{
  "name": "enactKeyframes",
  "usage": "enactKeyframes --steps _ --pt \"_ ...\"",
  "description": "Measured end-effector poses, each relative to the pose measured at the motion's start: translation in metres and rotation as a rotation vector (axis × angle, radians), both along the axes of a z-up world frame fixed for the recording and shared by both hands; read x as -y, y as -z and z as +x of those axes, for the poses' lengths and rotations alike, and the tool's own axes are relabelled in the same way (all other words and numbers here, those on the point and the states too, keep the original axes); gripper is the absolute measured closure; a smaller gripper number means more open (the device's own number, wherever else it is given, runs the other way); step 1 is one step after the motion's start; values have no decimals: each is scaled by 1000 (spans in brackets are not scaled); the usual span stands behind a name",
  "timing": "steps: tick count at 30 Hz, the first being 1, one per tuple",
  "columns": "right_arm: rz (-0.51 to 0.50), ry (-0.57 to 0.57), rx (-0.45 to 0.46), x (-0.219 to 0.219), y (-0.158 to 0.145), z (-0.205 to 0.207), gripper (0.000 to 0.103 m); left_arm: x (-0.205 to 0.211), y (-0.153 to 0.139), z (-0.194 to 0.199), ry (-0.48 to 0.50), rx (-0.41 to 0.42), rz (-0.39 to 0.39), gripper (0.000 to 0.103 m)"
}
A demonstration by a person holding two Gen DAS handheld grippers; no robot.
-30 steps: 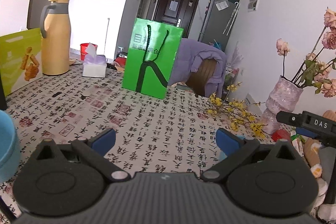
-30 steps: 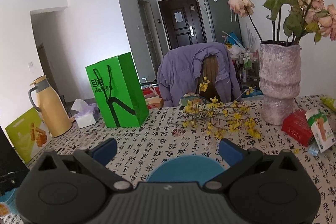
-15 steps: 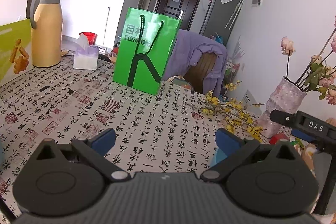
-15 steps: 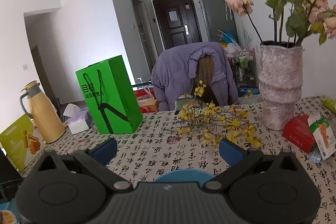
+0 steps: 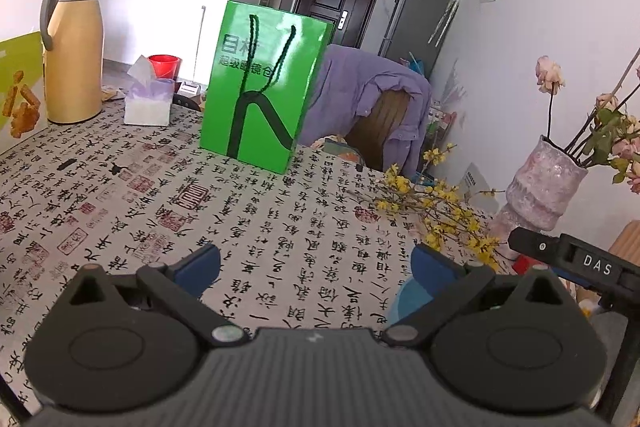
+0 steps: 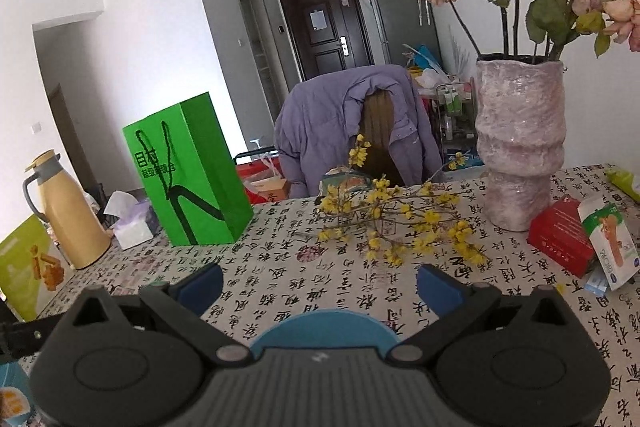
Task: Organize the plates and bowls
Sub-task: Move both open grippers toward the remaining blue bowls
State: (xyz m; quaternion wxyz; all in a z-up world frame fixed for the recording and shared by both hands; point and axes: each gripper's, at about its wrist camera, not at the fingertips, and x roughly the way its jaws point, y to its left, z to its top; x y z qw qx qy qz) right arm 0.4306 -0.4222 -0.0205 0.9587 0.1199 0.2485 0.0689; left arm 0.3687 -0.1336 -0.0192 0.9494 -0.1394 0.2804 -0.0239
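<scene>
Left gripper (image 5: 316, 269): jaws spread wide, blue pads, nothing between them; black ribbed body fills the bottom of the left wrist view
Right gripper (image 6: 319, 285): jaws spread wide, empty, low in the right wrist view
Blue bowl (image 6: 324, 327): round rim showing just above the right gripper's body at lower centre, between the two fingers but touching neither; in the left wrist view a blue edge peeks out beside the right finger at lower right
Black bar (image 5: 576, 261): at right edge of left wrist view, white letters "DAS"
Tablecloth (image 5: 248, 211): pale fabric printed with black calligraphy and red seal stamps
Yellow blossom sprigs (image 6: 400, 223): lying flat, centre of right wrist view
Vase (image 6: 520, 143): pink, lumpy, ridged; faded roses, upper right
Red carton (image 6: 560, 237): beside the vase, right edge
Green paper bag (image 5: 262, 87): upright, cord handles, black K shape, Chinese lettering
Tissue box (image 5: 148, 107): left of the bag
Thermos jug (image 5: 72, 47): tan, grey handle, upper left
Purple jacket (image 6: 344, 123): draped over a chair behind the table
</scene>
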Motion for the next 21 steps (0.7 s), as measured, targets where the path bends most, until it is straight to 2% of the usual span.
enactKeyframes --steps 11,21 --pt "9 9 -9 9 1 -1 0 18 1 5 14 -27 -2 0" --pt "23 25 -56 14 9 6 0 25 5 12 -28 -32 -14 0"
